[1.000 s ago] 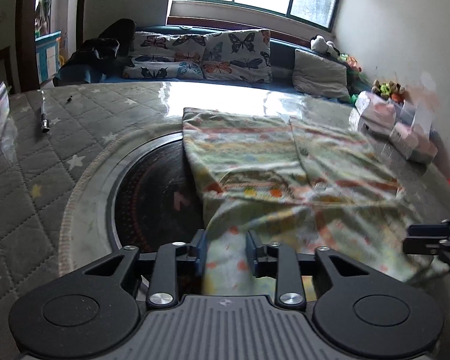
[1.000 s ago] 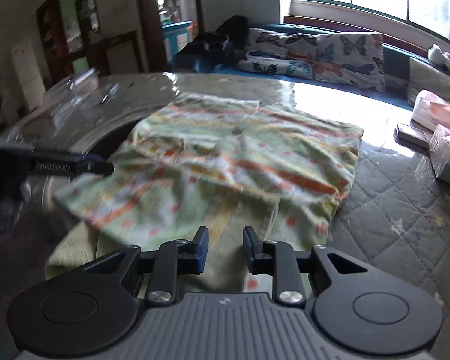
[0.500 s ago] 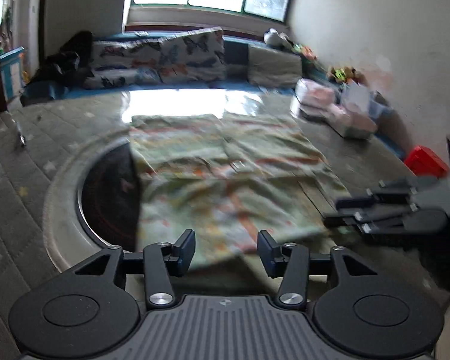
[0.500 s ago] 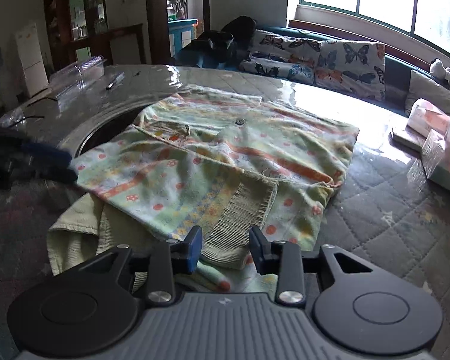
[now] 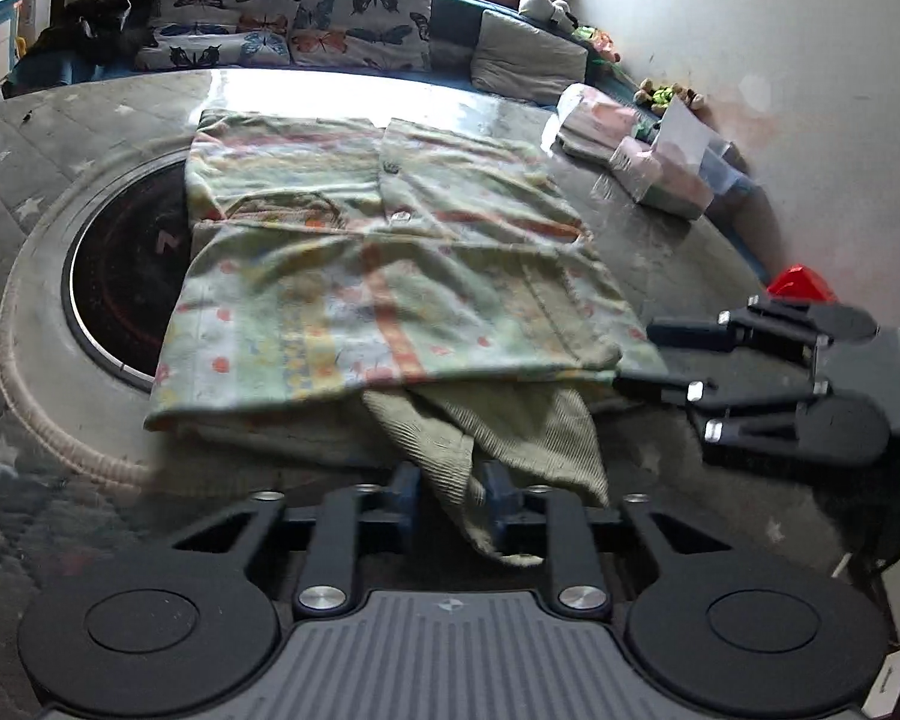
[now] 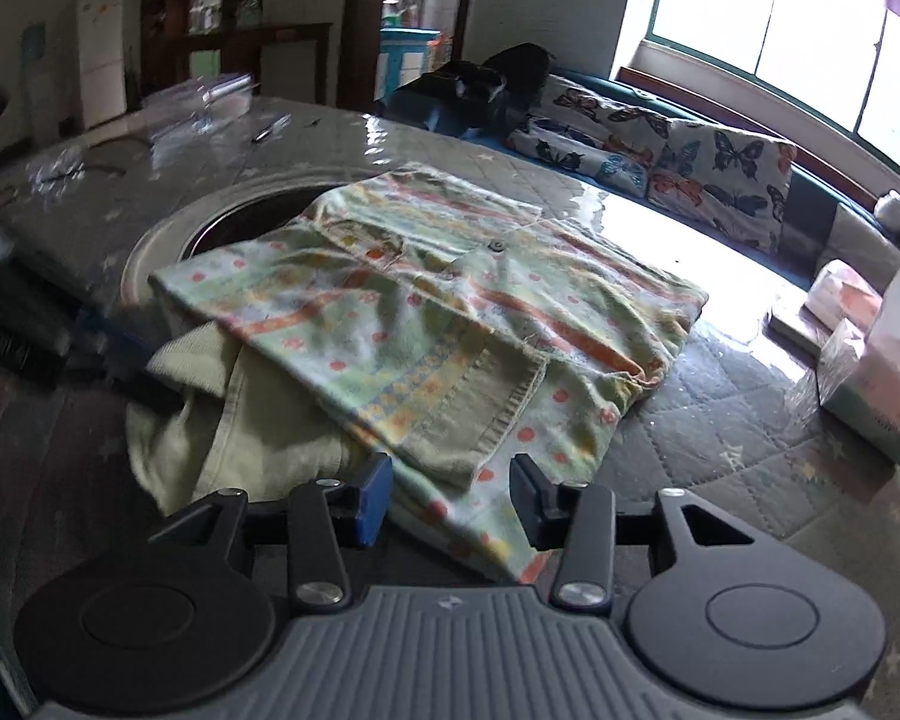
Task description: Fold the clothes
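A pale green patterned shirt (image 5: pixel 384 252) with orange stripes and dots lies partly folded on the table, its near part doubled back. It also shows in the right wrist view (image 6: pixel 426 312). Its plain green ribbed hem (image 5: pixel 498 432) hangs toward me between the fingers of my left gripper (image 5: pixel 450 489), which is open around it. My right gripper (image 6: pixel 450 498) is open over the shirt's near corner. The right gripper also shows at the right of the left wrist view (image 5: pixel 660 360), open beside the shirt's edge.
The grey quilted table cover (image 5: pixel 6 228) has a round dark stove inset (image 5: pixel 120 276) under the shirt's left side. Tissue packs and boxes (image 5: pixel 660 174) stand at the right, a red object (image 5: pixel 801 282) near the wall. A sofa with butterfly cushions (image 5: pixel 294 30) lies beyond.
Both grippers let go of the shirt and opened. The folded part now lies flat. The left gripper came lower and closer, with the ribbed hem between its fingers.
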`<state>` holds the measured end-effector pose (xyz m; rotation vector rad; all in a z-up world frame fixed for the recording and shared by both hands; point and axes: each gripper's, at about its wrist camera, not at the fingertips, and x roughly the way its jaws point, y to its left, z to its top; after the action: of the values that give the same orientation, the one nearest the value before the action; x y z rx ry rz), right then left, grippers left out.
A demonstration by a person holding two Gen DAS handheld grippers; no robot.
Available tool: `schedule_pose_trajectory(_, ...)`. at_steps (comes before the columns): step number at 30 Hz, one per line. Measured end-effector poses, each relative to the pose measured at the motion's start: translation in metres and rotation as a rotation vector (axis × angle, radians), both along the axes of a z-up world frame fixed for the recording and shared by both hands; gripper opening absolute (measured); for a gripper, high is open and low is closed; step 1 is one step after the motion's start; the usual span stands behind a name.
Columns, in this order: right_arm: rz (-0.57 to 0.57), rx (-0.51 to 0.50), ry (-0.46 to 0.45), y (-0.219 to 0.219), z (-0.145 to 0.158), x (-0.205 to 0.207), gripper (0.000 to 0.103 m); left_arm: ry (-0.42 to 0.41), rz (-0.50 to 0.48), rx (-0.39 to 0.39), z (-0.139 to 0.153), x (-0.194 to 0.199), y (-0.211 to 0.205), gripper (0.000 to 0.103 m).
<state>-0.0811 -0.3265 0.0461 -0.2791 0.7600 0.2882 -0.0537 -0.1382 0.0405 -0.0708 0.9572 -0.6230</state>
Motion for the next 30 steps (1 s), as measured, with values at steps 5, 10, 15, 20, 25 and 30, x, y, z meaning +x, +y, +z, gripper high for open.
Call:
schedule_pose_trajectory(5,0.073,-0.057,-0.013,0.007,-0.003,-0.011,0.059,-0.014,0.03,-0.086,0.024,0.016,0.008,0.012)
schedule_pose_trajectory(10,0.14,-0.081,-0.06,0.023,-0.008,-0.013,0.059,-0.037,0.03,-0.129,0.041,0.034,0.004,0.012)
schedule_pose_trajectory(15,0.152,-0.026,-0.095,0.032,-0.01,0.002,0.056,-0.033,0.026,-0.133,0.044,0.048,0.0,0.012)
schedule_pose_trajectory(20,0.111,0.111,-0.036,0.026,-0.009,0.026,0.03,-0.03,0.025,-0.123,0.042,0.053,0.005,0.013)
schedule_pose_trajectory(25,0.05,0.266,0.005,0.009,-0.001,0.041,0.019,-0.074,0.023,-0.097,0.04,0.042,0.024,0.035)
schedule_pose_trajectory(30,0.007,0.347,0.012,0.0,0.009,0.048,0.016,-0.233,0.021,0.018,0.036,0.014,0.042,0.061)
